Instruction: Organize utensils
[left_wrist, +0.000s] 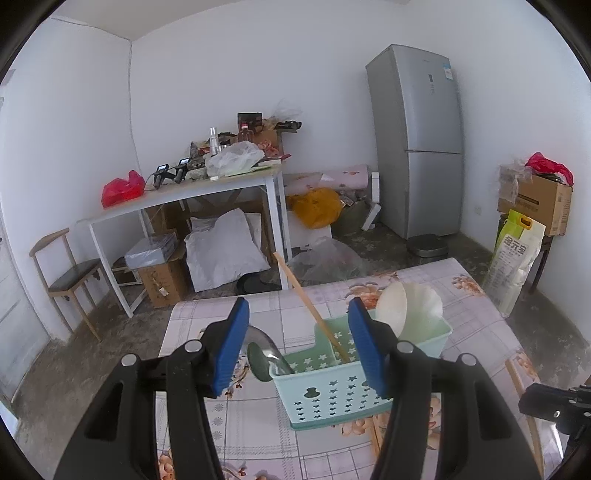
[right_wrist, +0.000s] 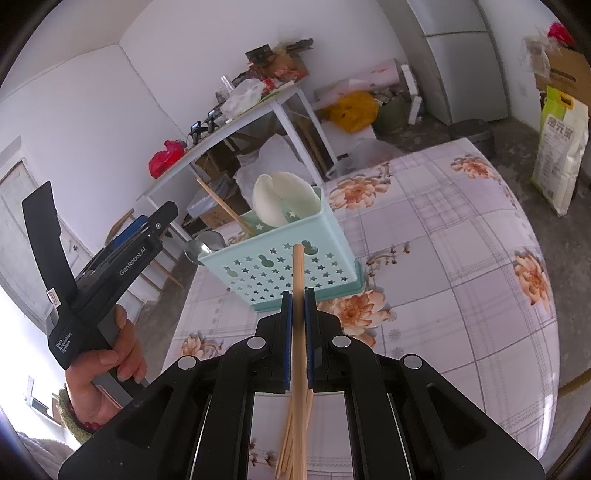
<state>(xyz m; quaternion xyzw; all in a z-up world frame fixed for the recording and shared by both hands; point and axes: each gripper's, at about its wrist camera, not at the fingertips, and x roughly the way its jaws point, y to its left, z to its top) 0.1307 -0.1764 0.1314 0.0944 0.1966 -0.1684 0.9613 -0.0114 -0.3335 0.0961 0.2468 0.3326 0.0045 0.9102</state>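
Right wrist view, right hand-held gripper clamping chopsticks (lower ends cut off)

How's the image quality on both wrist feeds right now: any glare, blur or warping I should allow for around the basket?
Left wrist view: even daylight, the basket sharp, the fridge bowed by the fisheye, dark corners. Right wrist view: the tablecloth bulges like a dome, with a bright sheen at its lower right edge; the chopsticks in the right claw stay crisp; window glare whitens the lower left.

Glossy plastic basket, wooden chopsticks, shiny metal spoon.
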